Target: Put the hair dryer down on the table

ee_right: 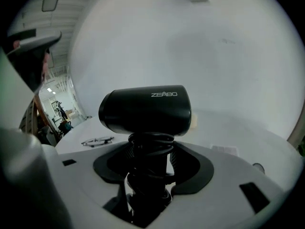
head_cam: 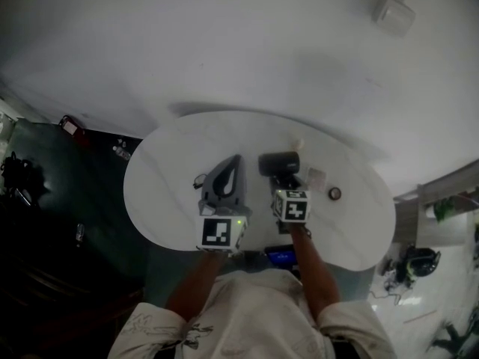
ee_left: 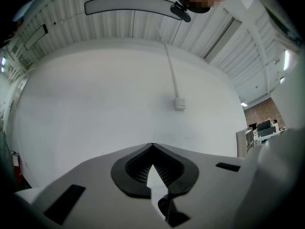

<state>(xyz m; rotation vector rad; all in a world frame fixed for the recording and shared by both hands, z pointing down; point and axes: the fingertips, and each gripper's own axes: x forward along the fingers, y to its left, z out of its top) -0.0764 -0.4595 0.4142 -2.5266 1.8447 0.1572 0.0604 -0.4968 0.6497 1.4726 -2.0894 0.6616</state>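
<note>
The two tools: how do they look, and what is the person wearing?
The left tool and the right tool have pale grey shells and black pads. Each carries a white cube with black square markers. The shirt is light, patterned, short-sleeved.

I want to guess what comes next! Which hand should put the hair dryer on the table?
Right. The right gripper is clamped on the cord-wrapped handle of the hair dryer, over the white table. The left gripper is shut with nothing between its jaws, so it would have to take the dryer first.
</note>
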